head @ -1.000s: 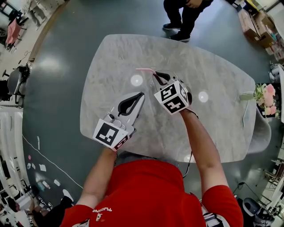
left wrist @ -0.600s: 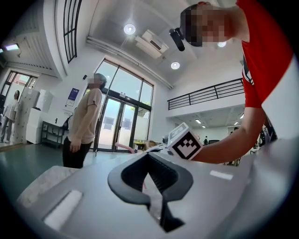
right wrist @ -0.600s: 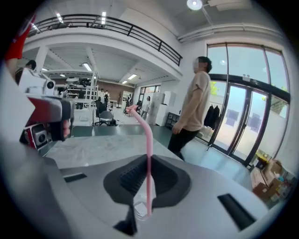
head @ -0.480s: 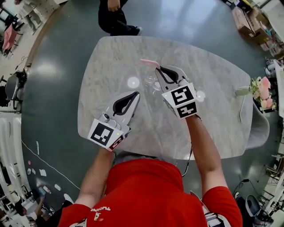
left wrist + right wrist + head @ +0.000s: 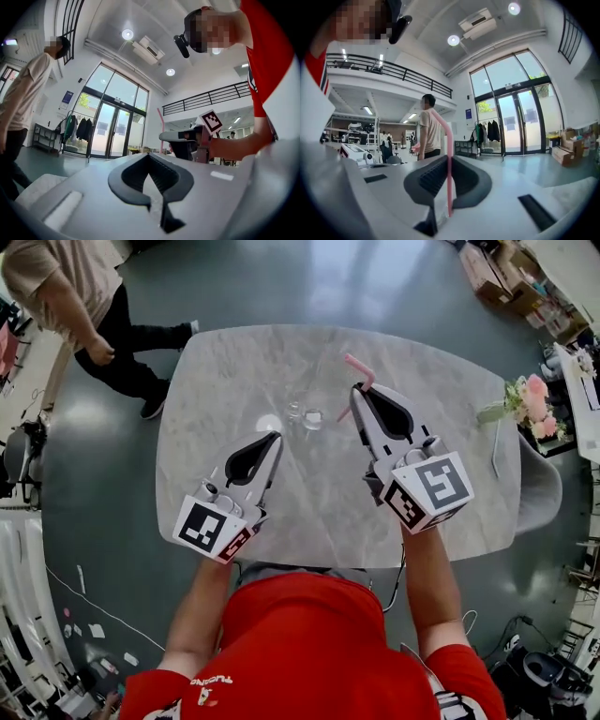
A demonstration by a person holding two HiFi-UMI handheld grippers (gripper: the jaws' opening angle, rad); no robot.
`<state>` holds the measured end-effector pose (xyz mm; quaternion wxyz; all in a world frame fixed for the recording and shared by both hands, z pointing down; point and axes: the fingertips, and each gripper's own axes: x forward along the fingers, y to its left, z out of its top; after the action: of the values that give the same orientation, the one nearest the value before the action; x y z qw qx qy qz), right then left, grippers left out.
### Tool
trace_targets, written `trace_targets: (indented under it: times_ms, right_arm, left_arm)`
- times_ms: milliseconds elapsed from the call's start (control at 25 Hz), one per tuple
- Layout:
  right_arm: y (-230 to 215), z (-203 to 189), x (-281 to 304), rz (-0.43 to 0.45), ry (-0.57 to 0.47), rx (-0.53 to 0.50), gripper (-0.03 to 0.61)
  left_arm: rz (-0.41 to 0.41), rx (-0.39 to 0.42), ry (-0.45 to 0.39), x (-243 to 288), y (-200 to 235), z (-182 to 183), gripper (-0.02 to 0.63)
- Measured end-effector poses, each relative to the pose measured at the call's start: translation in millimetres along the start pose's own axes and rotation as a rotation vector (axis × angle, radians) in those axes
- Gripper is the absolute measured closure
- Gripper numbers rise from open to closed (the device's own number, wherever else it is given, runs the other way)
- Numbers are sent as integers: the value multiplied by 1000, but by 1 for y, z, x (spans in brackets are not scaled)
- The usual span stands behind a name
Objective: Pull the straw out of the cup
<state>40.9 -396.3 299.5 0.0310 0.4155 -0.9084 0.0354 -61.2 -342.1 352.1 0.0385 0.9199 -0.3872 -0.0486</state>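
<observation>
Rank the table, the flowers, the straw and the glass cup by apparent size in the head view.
1. table
2. flowers
3. straw and cup: too close to call; the straw sits nearer the camera, looking longer but thinner.

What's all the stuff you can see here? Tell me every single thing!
Grey marble table: one, grey, below both grippers.
Clear glass cup: one, see-through, on the table's middle.
Pink bendy straw: one, pink, out of the cup, between the right gripper's jaws.
Pink flowers: one bunch, pink and green, by the table's right end.
Bystander: one, beige top, dark trousers, standing on the floor at upper left.
Left gripper: one, grey, shut, empty, above the table.
Right gripper: one, grey, shut on the straw.
</observation>
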Motion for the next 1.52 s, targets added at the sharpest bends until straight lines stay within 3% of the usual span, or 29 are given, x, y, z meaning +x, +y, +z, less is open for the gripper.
trace_targets:
  times_ms: [440, 720, 1520]
  right_arm:
    - [8, 30, -86, -83, -171, 196, 560]
    - [11, 27, -122, -106, -237, 311, 560]
    - [9, 22, -133, -95, -257, 334, 561]
  left_arm:
    - [-60, 12, -39, -10, -26, 28, 609]
    - [-60, 1, -41, -24, -35, 34, 609]
    - [-58, 30, -46, -25, -45, 42, 609]
